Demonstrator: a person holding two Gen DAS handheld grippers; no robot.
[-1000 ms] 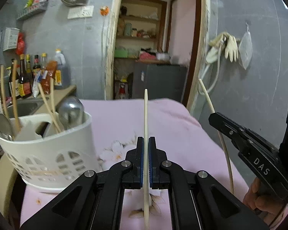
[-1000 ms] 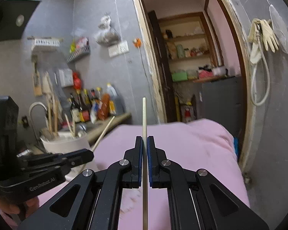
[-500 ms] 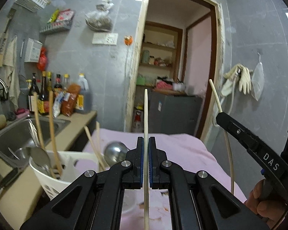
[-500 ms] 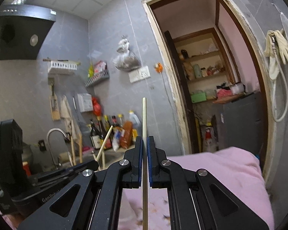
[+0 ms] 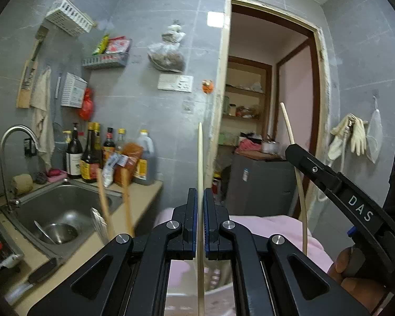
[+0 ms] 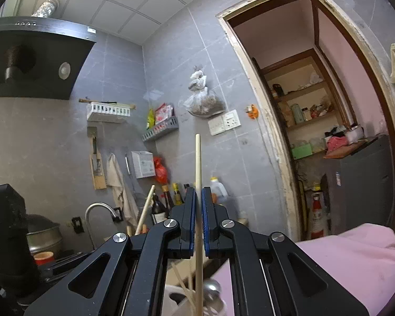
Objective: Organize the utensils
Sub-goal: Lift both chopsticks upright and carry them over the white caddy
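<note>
We hold one pale chopstick in each pair of tongs. Our left gripper [image 5: 200, 226] is clamped narrow on the left chopstick [image 5: 200, 163], which stands upright between the jaws, its tip well above them and its lower end running down past them. Our right gripper [image 6: 198, 223] is pinched the same way on the right chopstick [image 6: 197, 168], also upright. In the left view the right gripper's arm crosses to the right of our left jaws, with its chopstick leaning a little away.

We judge the step in hand to be the carry: both sticks lifted and brought over the white utensil holder [image 5: 218, 293], whose rim shows just below and behind our left jaws; in the right view it sits low, beneath the right jaws, with a metal spoon [image 6: 212, 289] and other sticks already in it. Two brown chopsticks [image 5: 104, 205], blurred, stand to the left of our left jaws.

The next move, as we see it, calls for lowering each lower end into an open compartment, keeping the sticks near vertical, clear of the spoon and of each other, then easing the jaws apart. Which compartment lies under either tip we cannot tell.
</note>
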